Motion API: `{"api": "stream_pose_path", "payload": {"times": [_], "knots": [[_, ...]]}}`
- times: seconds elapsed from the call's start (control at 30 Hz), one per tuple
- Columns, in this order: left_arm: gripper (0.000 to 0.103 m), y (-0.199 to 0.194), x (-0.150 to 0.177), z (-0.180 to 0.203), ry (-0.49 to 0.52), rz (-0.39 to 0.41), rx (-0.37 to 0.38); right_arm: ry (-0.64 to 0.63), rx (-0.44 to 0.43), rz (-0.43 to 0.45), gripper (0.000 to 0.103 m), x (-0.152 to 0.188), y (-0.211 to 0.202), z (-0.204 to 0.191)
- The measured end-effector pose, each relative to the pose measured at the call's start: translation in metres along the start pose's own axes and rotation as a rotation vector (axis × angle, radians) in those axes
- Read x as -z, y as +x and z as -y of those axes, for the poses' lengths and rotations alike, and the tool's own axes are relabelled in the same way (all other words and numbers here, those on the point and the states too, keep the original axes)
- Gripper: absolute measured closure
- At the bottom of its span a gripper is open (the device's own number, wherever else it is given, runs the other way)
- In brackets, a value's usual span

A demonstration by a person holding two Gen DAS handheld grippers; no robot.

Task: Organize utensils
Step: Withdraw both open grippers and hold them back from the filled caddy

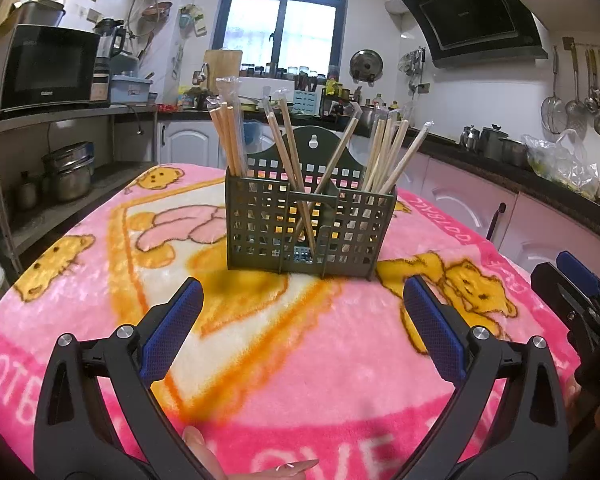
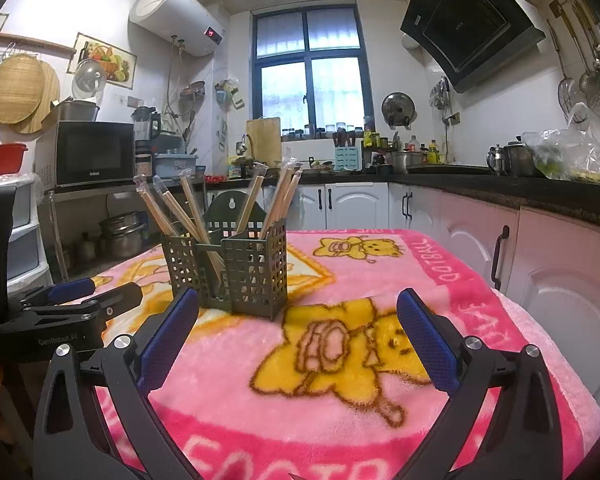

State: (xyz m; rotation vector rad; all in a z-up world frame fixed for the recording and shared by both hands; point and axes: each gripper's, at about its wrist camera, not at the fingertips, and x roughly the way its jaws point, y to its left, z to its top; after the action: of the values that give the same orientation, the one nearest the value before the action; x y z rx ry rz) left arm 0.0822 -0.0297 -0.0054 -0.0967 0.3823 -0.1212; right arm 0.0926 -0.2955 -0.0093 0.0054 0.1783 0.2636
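A dark green perforated utensil holder (image 1: 308, 224) stands upright on the pink blanket-covered table (image 1: 300, 380). Several wrapped wooden chopsticks (image 1: 230, 140) lean in its left, middle and right compartments. My left gripper (image 1: 302, 296) is open and empty, a short way in front of the holder. In the right wrist view the holder (image 2: 236, 272) sits ahead and left, with chopsticks (image 2: 284, 196) in it. My right gripper (image 2: 298, 308) is open and empty, to the holder's right front. The right gripper also shows at the left wrist view's right edge (image 1: 580, 292).
The left gripper (image 2: 72, 304) shows at the left in the right wrist view. Kitchen counters with white cabinets (image 2: 480, 248) run along the right and back. A microwave (image 1: 48, 68) and pots (image 1: 68, 172) stand on shelves to the left.
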Motion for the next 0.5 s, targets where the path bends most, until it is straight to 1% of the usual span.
{"api": "stream_pose_path", "payload": {"times": [0.5], "knots": [[0.011,0.0035,0.0007,0.0002,-0.003,-0.012,0.003,0.002,0.000,-0.002,0.007,0.0000,-0.0004,-0.0005]]}}
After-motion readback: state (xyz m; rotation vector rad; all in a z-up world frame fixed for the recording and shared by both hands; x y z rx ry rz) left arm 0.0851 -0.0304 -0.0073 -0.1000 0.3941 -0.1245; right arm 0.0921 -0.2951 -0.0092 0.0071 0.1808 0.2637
